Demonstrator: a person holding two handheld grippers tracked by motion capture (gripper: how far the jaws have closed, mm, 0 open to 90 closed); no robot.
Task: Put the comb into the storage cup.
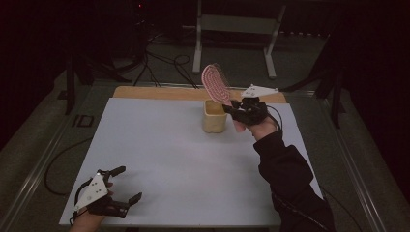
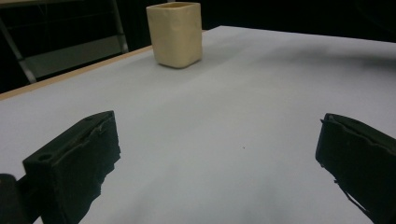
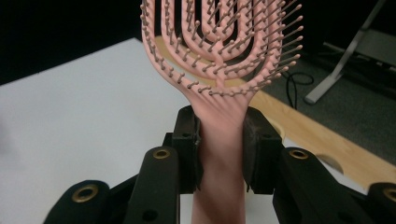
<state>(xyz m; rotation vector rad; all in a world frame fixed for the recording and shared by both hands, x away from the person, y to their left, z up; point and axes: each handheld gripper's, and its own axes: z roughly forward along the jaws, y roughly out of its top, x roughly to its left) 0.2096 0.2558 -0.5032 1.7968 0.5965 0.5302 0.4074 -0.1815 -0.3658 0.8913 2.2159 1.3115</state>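
At the left, our left gripper (image 1: 126,184) sits low over the near left corner of the white sheet (image 1: 159,159), its two jaws spread wide with nothing between them. In the left gripper view the fingers (image 2: 77,158) stand far apart over bare sheet, and the cup (image 2: 175,33) is well ahead of them, upright near the far edge. The left hand (image 1: 89,217) comes in from the bottom edge, with the gripper lying roughly level and its jaws pointing right across the sheet.

Moving right, the cream cup (image 1: 214,116) stands on the sheet near the wooden table (image 1: 145,92) edge. Just above it and tilted is the pink brush (image 1: 215,83), bristle head up and leaning left, its head over the cup's far rim.

At the right, our right gripper (image 1: 231,107) pinches the brush by its handle. In the right gripper view both pads (image 3: 190,144) press on either side of the handle just below the head (image 3: 219,42), with the handle running down between them. The right hand (image 1: 261,126) holds the gripper just beside the cup, jaws pointing left, and the dark sleeve (image 1: 290,183) reaches up from the lower right.
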